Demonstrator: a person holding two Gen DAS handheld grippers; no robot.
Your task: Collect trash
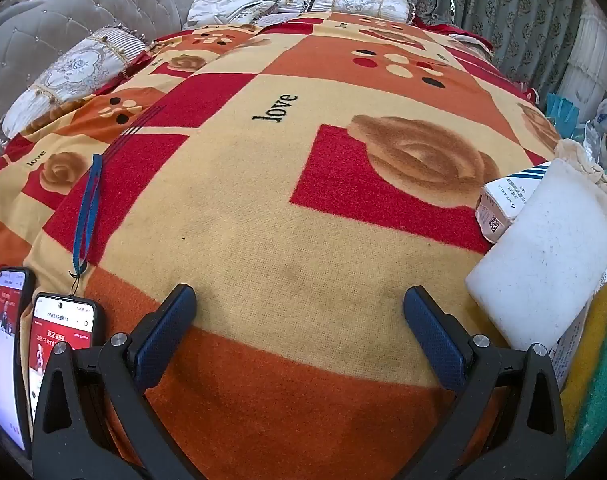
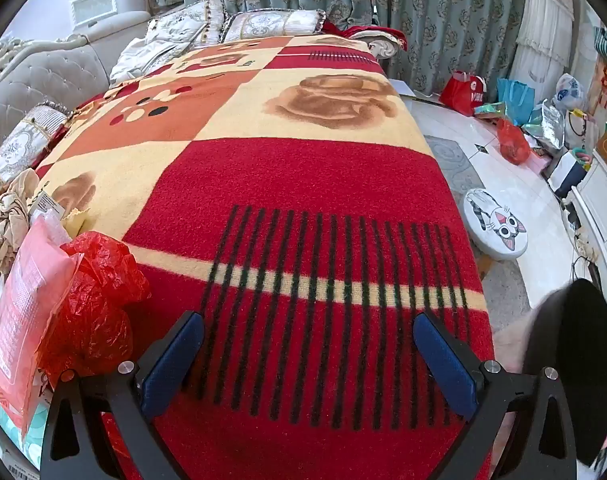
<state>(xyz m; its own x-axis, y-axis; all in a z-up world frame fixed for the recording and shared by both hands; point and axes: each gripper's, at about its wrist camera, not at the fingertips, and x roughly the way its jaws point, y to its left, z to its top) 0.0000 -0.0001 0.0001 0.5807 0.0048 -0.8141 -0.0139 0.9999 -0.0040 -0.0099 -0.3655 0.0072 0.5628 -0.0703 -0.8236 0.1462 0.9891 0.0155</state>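
My left gripper [image 1: 299,300] hangs open over the patterned blanket [image 1: 263,184], nothing between its blue pads. To its right lie a white foam block [image 1: 543,256] and a small white medicine box [image 1: 503,204] leaning under it. My right gripper [image 2: 309,328] is also open above the blanket's red striped patch [image 2: 323,280]. Left of it sits a pile of trash: a crumpled red plastic bag [image 2: 99,292], a pink plastic packet [image 2: 27,304] and a beige crumpled cloth [image 2: 7,224].
Two phones [image 1: 63,340] lie at the left by a blue lanyard [image 1: 88,216]. Cushions [image 1: 71,76] and a tufted grey backrest [image 1: 63,20] line the far side. On the floor to the right stand a cat-print stool [image 2: 497,224] and several bags [image 2: 511,140].
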